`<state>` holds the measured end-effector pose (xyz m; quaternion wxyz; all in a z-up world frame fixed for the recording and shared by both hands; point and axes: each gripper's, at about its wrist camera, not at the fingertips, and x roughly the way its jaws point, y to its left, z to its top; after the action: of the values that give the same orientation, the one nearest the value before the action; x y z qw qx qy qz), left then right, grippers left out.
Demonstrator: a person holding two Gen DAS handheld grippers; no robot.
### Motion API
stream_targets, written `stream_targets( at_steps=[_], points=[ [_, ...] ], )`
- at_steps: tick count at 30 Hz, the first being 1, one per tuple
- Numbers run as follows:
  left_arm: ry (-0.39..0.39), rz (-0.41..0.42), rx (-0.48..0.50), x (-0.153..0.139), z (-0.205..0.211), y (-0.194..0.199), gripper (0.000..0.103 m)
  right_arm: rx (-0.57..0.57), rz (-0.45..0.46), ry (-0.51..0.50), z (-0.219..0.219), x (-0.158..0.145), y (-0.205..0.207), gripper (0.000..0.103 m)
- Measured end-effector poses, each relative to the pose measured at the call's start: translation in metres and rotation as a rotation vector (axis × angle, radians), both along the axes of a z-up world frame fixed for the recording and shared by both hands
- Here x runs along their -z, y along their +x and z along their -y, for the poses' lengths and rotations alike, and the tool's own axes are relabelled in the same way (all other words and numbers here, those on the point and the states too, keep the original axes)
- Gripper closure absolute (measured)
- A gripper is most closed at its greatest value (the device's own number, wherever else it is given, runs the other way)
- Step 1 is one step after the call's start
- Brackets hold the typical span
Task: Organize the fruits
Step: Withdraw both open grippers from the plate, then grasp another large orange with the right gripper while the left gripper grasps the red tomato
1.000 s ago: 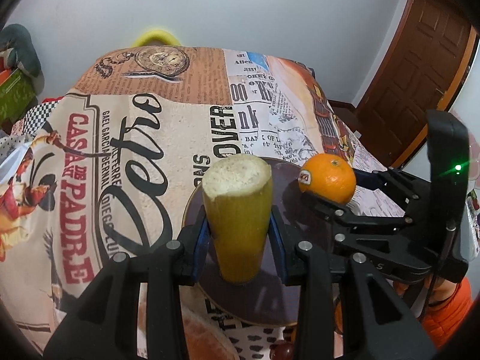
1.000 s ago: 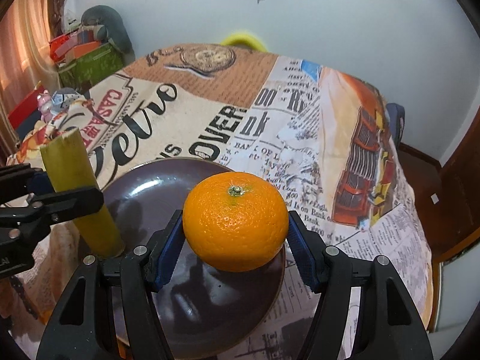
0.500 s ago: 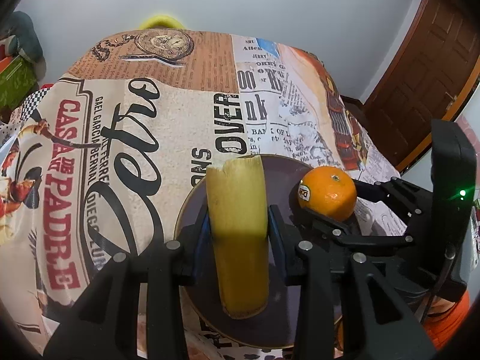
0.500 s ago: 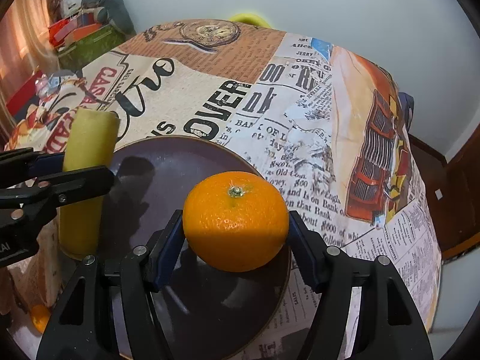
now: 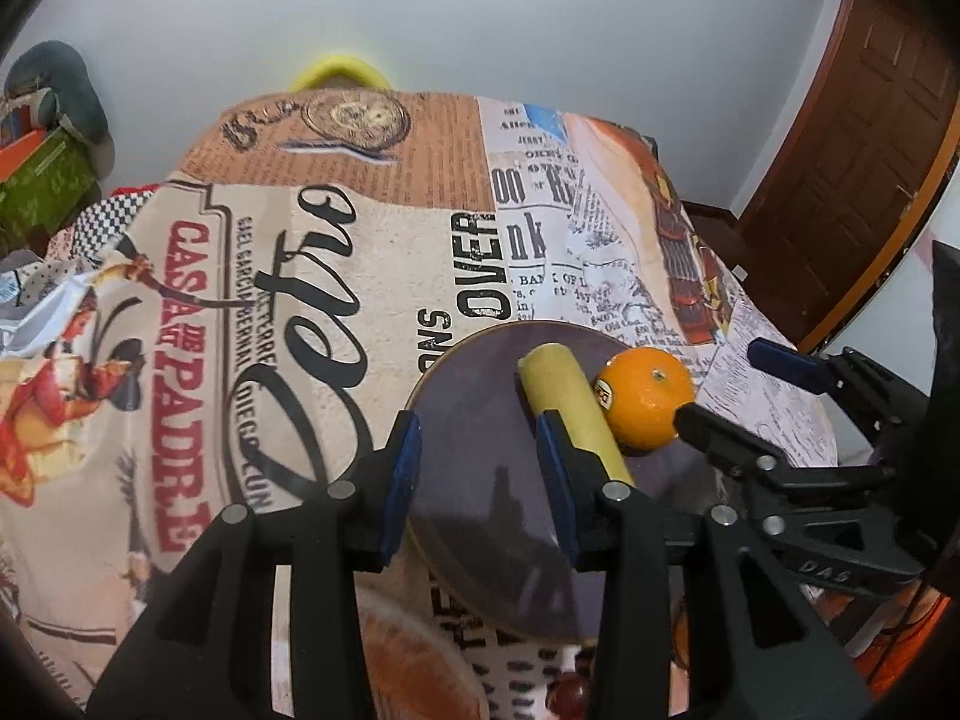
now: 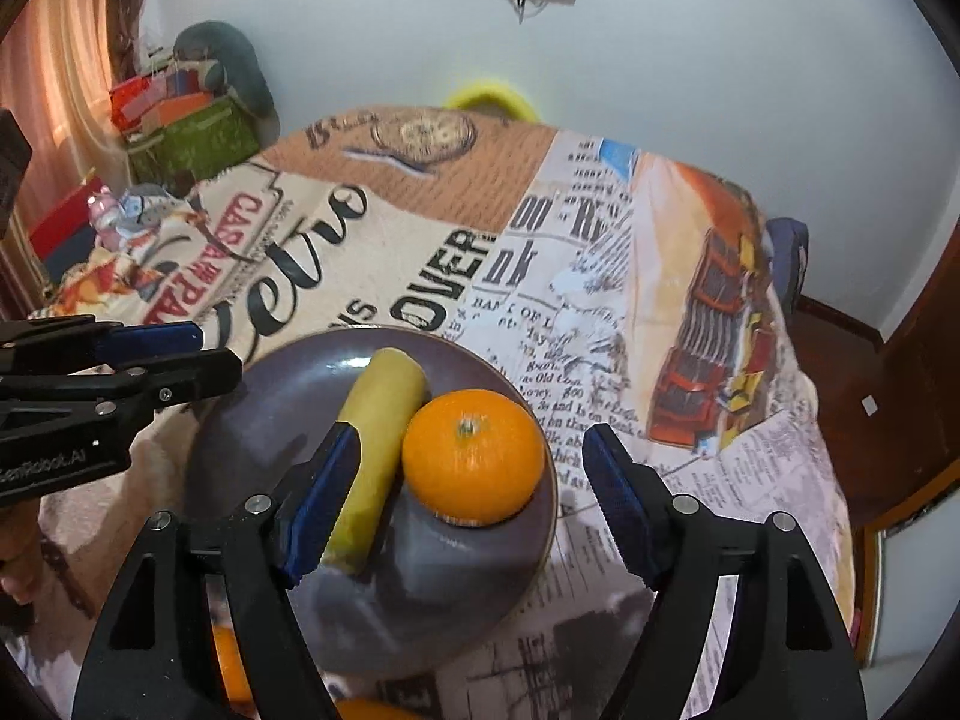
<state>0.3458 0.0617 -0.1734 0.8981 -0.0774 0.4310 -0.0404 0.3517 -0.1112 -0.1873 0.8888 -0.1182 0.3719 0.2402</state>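
A dark purple plate (image 5: 480,420) (image 6: 288,396) sits on the printed tablecloth. A yellow-green stalk piece (image 5: 570,402) (image 6: 378,432) lies flat on it, touching an orange (image 5: 648,399) (image 6: 474,456) on its right. My left gripper (image 5: 480,474) is open and empty, hovering over the plate's left part, left of the stalk. My right gripper (image 6: 474,498) is open around the orange without touching it; it also shows in the left wrist view (image 5: 750,396). The left gripper also shows at the left of the right wrist view (image 6: 174,354).
More orange fruit lies at the near table edge (image 6: 231,666) (image 5: 414,660). A small dark red fruit (image 5: 567,699) sits near it. A yellow chair back (image 6: 489,96) stands behind the table. Boxes and clutter (image 6: 180,120) are at far left; a wooden door (image 5: 852,150) is on the right.
Both grippers opened. The stalk piece, held upright before, now lies flat on the plate. The orange now rests on the plate beside it. Both grippers drew back slightly.
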Motion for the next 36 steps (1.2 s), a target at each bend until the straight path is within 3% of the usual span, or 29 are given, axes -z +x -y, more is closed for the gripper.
stream_targets(
  at_steps=[12,21,27,36],
  points=[
    [0.048,0.100,-0.003,-0.047,0.008,-0.066,0.055,0.050,0.079,0.046,0.027,-0.033,-0.060,0.025],
    [0.063,0.147,0.015,-0.068,0.017,-0.115,0.040,0.058,0.072,0.051,0.037,-0.035,-0.098,0.023],
    [0.060,0.124,0.031,-0.061,0.021,-0.130,0.037,0.050,0.029,0.038,0.037,-0.018,-0.112,0.022],
    [0.052,0.018,0.054,-0.020,0.026,-0.128,0.037,0.065,-0.082,0.048,0.041,0.022,-0.108,0.022]
  ],
)
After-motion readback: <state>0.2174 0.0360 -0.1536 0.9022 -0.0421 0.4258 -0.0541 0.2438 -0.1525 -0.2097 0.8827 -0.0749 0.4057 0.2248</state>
